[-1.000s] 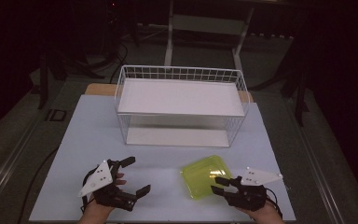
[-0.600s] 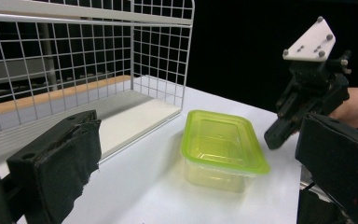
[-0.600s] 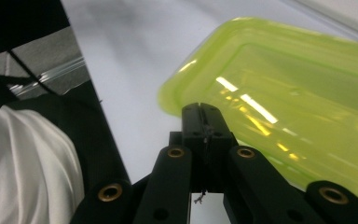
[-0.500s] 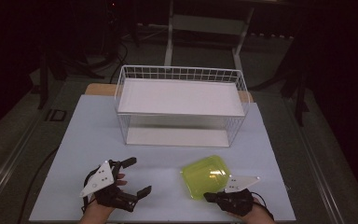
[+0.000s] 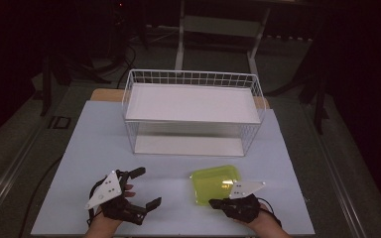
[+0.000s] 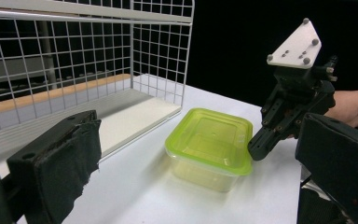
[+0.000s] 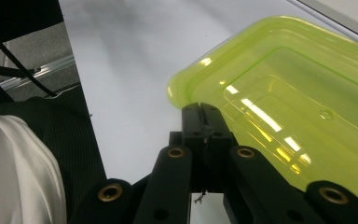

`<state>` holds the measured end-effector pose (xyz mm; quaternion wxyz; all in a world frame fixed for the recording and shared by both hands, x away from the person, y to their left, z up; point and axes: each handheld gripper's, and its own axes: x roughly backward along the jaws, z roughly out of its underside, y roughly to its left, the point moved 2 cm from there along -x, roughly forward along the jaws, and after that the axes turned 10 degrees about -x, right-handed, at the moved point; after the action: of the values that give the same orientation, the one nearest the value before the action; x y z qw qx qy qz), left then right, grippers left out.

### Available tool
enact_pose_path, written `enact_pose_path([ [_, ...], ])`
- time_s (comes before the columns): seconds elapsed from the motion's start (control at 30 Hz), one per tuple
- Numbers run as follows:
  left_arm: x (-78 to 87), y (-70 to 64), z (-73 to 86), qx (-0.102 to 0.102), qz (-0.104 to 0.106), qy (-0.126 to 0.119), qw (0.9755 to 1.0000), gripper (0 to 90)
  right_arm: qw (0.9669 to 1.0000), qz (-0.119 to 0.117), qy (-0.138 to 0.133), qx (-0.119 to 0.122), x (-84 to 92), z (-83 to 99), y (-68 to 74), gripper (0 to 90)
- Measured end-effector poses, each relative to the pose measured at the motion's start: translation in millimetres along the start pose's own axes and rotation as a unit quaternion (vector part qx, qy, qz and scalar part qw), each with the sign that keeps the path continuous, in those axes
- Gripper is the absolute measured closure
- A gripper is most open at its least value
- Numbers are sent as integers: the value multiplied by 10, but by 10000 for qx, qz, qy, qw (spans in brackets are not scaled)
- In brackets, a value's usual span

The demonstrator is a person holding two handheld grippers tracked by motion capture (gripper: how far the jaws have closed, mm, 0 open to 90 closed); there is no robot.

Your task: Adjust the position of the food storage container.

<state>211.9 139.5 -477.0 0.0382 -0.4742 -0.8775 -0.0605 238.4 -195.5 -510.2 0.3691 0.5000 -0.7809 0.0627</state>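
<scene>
the desk (image 5: 104, 144) has a broad bare stretch between the wire basket (image 5: 193, 79) at its far side and the near edge, where both hands work; the left half of that stretch is open all the way to the left edge. the green lidded container (image 5: 214, 181) sits on the desk right of centre, near the front edge and well apart from the basket. the right hand-held gripper (image 5: 217, 202) lies just at the container's near rim, its jaws drawn tight together; in the right gripper view the joined tips (image 7: 204, 119) meet the lid's edge (image 7: 186, 84), with nothing seen between them. the left hand-held gripper (image 5: 149, 187) rests near the front edge, well to the left of the container, jaws spread wide apart around nothing. the basket's front wire wall stands beyond the container, across the bare desk.
</scene>
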Motion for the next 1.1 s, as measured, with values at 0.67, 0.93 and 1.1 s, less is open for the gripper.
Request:
enact_pose_path([
  [0.67,-15,-11,24,15,55,72,10000,8,9996,-38,-150,-256,-33,-136,-97,899],
  [0.93,-25,4,43,45,38,107,9999,8,9977,440,-388,-326,320,-117,-330,900],
  [1.1,-39,8,54,60,69,135,9999,8,9944,840,-462,-450,511,-40,-520,900],
])
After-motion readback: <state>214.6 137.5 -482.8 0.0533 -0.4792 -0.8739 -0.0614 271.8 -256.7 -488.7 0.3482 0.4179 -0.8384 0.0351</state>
